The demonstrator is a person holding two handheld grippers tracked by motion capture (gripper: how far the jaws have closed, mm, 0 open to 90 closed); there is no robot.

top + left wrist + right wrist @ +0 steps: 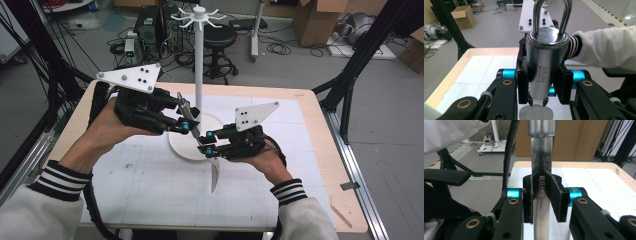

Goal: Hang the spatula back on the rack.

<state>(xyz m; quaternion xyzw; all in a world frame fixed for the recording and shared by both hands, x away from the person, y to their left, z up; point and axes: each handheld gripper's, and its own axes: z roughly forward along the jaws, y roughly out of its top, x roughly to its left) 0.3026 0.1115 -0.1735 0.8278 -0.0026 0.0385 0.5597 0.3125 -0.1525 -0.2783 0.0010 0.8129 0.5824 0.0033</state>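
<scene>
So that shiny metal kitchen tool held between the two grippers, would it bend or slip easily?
Probably stiff: the metal utensil looks like solid steel, and its thick handle keeps a straight line between both grips. Likely slippery, since the polished surface mirrors the room, though the left gripper and right gripper clamp it with padded jaws. It seems fairly heavy for its size.

A wooden table (320, 150) carries a white gridded mat (150, 185) that covers most of its top. On the mat, toward the far edge, sits the round white base (181, 145) of a rack pole.
</scene>
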